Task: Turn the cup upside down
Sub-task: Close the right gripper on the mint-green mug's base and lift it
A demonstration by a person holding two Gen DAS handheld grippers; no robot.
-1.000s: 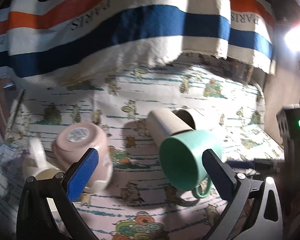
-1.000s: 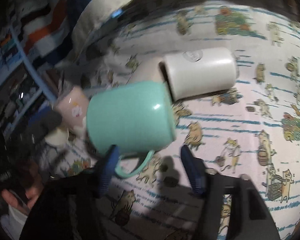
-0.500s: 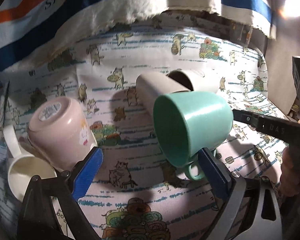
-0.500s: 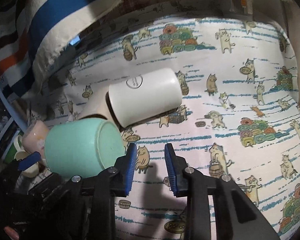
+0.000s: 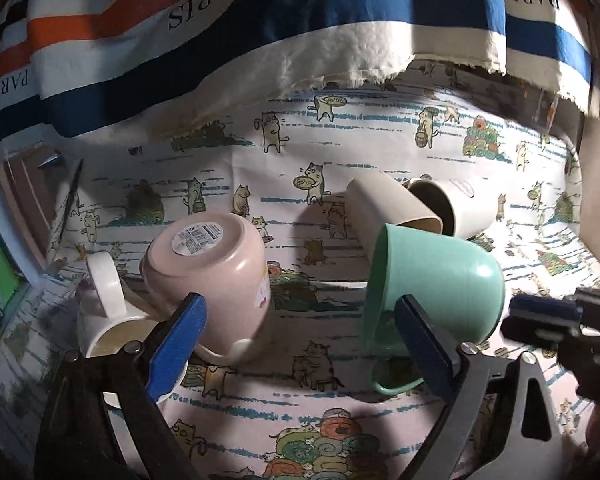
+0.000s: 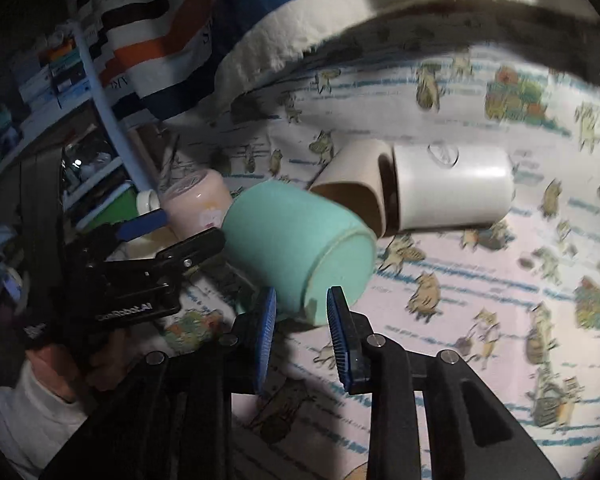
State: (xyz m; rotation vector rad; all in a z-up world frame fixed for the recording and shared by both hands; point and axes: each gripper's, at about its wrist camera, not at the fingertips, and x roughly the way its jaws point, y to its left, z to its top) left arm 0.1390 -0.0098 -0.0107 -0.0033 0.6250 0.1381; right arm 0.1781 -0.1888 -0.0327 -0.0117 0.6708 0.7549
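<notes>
A mint green cup [image 5: 440, 284] lies tilted on its side on the cat-print cloth, mouth toward the left, handle [image 5: 396, 384] underneath. It also shows in the right wrist view [image 6: 296, 256], base toward that camera. My left gripper [image 5: 300, 344] is open; its right finger [image 5: 424, 344] is in front of the cup's mouth, its left finger [image 5: 176, 344] is by the pink cup. My right gripper [image 6: 300, 328] has its jaws narrowly apart just below the cup's base, holding nothing. It shows at the right edge of the left wrist view [image 5: 540, 316].
A pink cup [image 5: 208, 276] lies bottom-up over a white mug [image 5: 108, 320] at left. A beige cup [image 5: 388, 204] and a white cup [image 5: 460, 208] lie on their sides behind the green cup. A striped towel [image 5: 220, 40] hangs at the back.
The green cup has tipped from the right gripper's hold onto the cloth. The right gripper let go of the handle, narrowed and now sits by the base. The left gripper stayed open.
</notes>
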